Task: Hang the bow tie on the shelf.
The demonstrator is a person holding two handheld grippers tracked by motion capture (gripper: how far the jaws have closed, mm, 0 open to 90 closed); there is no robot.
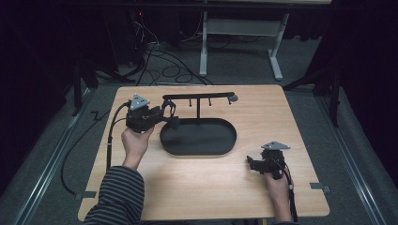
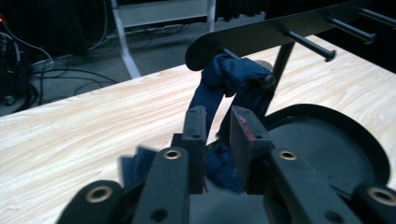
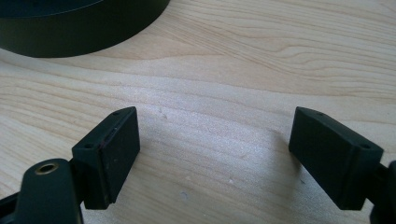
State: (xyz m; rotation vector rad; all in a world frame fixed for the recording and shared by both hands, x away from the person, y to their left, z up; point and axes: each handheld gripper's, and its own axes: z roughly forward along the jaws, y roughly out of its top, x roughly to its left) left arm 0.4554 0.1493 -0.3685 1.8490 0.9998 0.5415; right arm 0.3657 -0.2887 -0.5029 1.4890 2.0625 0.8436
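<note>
A dark blue cloth loop (image 2: 233,72) hangs from the end peg of a black peg rack (image 2: 280,30), which stands over an oval black tray (image 2: 369,140). My left gripper (image 2: 218,114) sits just below that peg with its jaws a little apart. The cloth's lower part runs down between them, and the pads do not press on it. In the high view the left gripper (image 1: 171,117) is at the rack's (image 1: 199,97) left end, beside the tray (image 1: 232,136). My right gripper (image 3: 212,135) stands wide open over bare wood, with nothing between its fingers. It rests at the table's front right (image 1: 251,163).
The rack carries several more bare pegs (image 2: 308,44) along its bar. The tray's wall (image 3: 84,28) lies ahead and left of the right gripper. The wooden table (image 1: 263,122) has dark floor, cables and a white desk frame (image 1: 204,47) behind it.
</note>
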